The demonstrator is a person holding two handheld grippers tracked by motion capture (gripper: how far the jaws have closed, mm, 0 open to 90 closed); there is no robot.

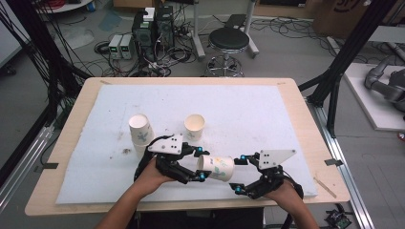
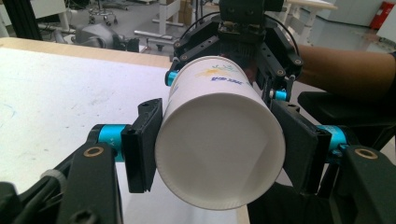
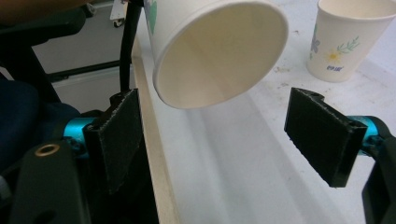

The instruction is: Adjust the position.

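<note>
A white paper cup with a floral print point(image 1: 217, 167) lies level in the air just above the table's front edge. My left gripper point(image 1: 201, 164) is shut on it near its base. In the left gripper view the cup's flat bottom point(image 2: 219, 144) faces the camera, with a black pad pressed on each side. My right gripper point(image 1: 238, 172) faces the cup's open mouth point(image 3: 219, 51) from the right. Its jaws stand wide open, and the rim is just ahead of the pads without touching them. In the left gripper view, the right gripper point(image 2: 225, 86) flanks the cup's far end.
A white foam mat point(image 1: 248, 109) covers the wooden table. An upright paper cup point(image 1: 194, 126) point(image 3: 345, 37) stands mid-mat. An upturned cup stack point(image 1: 141, 131) stands to its left. The table's front edge point(image 3: 149, 140) runs under the right gripper. A stool point(image 1: 228, 43) and cables lie beyond the table.
</note>
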